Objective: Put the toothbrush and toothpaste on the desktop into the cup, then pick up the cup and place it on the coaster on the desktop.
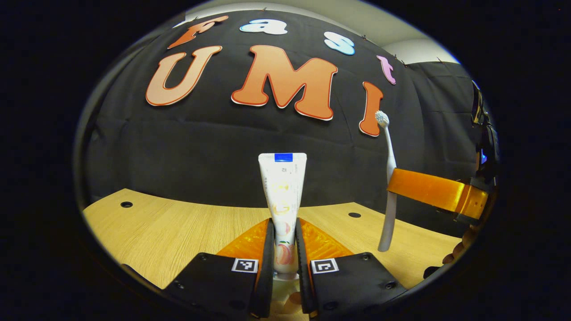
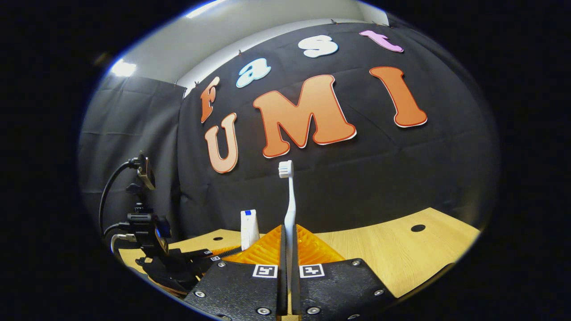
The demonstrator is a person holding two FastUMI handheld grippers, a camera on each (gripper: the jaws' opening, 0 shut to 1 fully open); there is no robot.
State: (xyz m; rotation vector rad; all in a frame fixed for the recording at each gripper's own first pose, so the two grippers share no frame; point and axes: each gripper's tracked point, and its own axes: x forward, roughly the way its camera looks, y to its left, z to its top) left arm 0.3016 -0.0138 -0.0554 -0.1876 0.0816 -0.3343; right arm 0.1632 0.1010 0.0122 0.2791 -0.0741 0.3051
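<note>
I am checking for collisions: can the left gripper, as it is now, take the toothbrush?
Probably not. The left gripper is already shut on the toothpaste, so its fingers are full. The toothbrush stands upright off to one side, clamped in the right gripper, apart from the tube.

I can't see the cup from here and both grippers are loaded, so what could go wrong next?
1. The white toothpaste tube is pinched near its bottom end by the left gripper and stands tall; it may tilt or slip.
2. The slim white toothbrush is held low in the right gripper, so it could pivot.
3. The two grippers are close above the wooden desktop; they might collide.
</note>
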